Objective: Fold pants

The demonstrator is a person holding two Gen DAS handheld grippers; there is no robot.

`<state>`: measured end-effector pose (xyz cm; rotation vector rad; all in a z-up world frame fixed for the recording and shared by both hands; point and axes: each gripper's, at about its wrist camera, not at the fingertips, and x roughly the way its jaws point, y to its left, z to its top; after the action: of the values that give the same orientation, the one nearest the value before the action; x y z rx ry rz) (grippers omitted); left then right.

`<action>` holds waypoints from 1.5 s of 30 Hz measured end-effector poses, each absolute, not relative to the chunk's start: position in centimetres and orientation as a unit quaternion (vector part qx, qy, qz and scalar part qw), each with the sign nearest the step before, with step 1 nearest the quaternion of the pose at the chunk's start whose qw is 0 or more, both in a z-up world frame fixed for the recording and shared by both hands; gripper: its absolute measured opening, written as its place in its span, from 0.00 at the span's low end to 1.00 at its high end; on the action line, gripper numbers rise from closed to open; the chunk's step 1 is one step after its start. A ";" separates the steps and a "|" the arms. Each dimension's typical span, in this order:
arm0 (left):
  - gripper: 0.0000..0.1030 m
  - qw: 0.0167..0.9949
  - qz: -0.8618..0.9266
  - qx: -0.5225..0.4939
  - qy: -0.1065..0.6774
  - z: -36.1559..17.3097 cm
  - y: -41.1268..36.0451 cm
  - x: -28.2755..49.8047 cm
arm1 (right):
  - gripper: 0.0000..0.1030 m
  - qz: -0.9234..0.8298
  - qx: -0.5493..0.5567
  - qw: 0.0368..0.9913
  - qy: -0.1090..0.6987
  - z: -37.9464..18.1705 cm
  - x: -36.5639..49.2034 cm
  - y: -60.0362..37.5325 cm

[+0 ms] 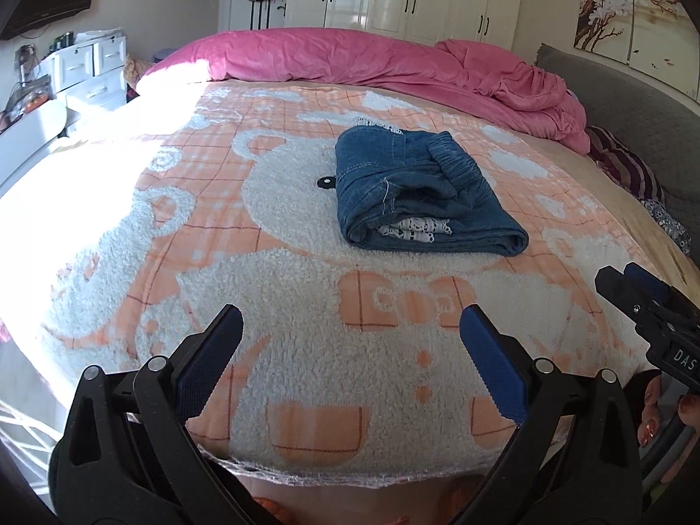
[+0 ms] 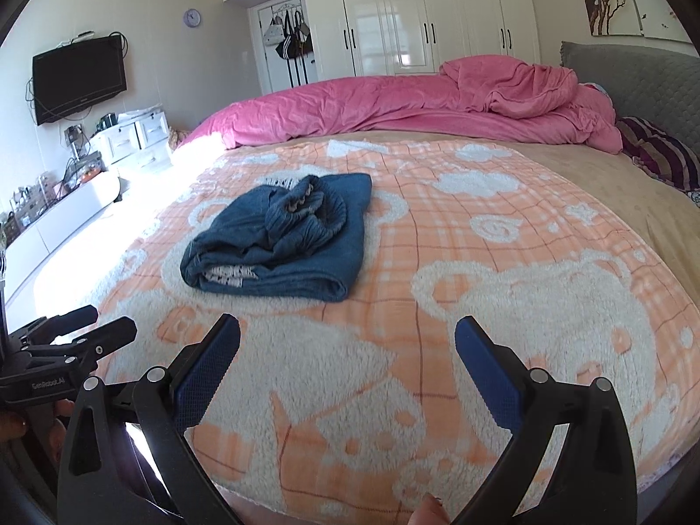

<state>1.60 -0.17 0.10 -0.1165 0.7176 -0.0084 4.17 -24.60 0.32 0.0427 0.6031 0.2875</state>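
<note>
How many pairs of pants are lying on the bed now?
1. The blue denim pants lie folded on the orange and white blanket, mid-bed, apart from both open grippers. More could be hidden under the pink duvet.

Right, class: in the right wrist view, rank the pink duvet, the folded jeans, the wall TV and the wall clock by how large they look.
1. pink duvet
2. folded jeans
3. wall TV, though it sits farther away
4. wall clock
</note>
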 end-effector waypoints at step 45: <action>0.91 0.916 0.001 -0.061 0.396 -2.4 -0.5 3.2 | 0.95 0.124 0.004 0.935 0.331 -2.4 5.8 -24.6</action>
<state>3.21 -0.54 -2.36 -0.1246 0.8151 0.0015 5.80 -24.63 -2.37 0.0073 0.6772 0.2532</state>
